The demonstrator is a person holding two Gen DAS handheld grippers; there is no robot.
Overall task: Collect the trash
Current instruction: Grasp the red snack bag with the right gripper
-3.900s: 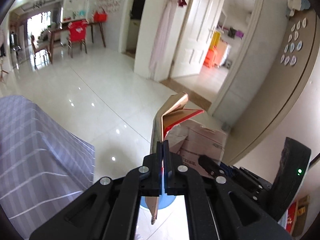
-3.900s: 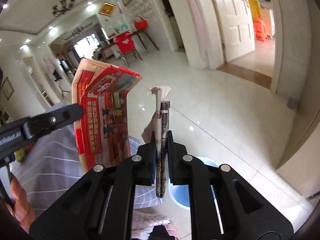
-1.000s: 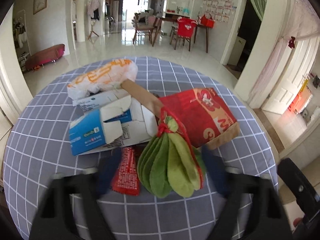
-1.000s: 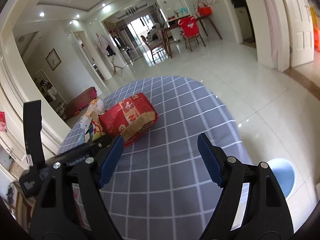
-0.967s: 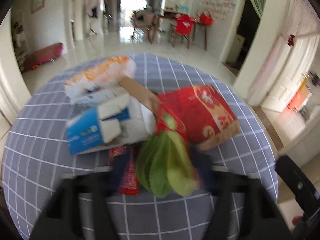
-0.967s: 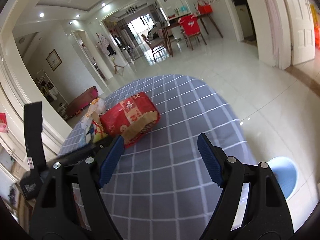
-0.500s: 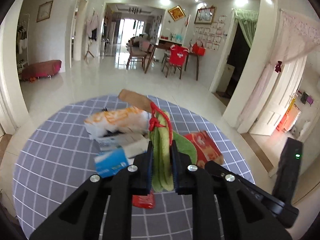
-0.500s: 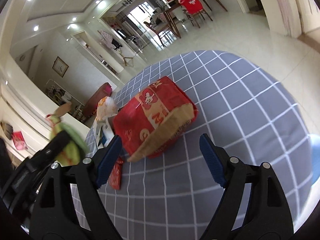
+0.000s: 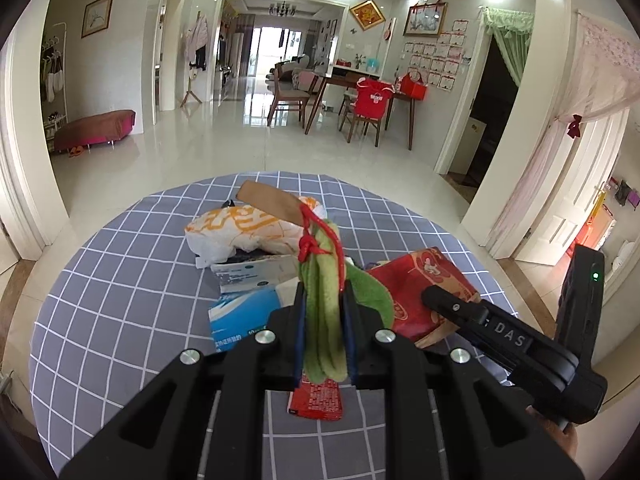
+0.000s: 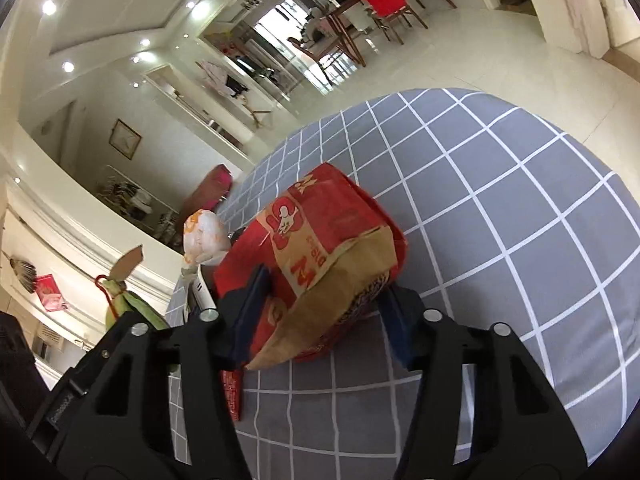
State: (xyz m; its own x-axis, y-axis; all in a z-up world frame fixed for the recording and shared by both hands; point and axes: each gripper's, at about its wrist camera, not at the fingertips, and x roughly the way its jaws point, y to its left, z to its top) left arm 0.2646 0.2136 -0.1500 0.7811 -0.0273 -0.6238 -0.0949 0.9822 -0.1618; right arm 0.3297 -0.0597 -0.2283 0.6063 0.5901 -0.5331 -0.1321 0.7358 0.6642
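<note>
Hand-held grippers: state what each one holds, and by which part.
The left hand-held gripper clamps the green leaf bundle around its lower half. The right hand-held gripper is open, straddling the red paper bag.

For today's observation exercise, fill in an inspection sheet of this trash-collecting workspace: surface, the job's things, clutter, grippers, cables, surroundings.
Surface: round table under a grey cloth with a white grid.
Job's things: green leaf bundle tied with red string; red paper bag lying on its side; white and orange plastic bag; blue and white box; small red wrapper.
Clutter: nothing seen apart from the trash.
Grippers: left gripper shut on the green leaf bundle, held above the pile; right gripper open, its jaws either side of the red paper bag's open end.
Cables: nothing seen.
Surroundings: glossy tiled floor; dining table with chairs; white doors to the right.
</note>
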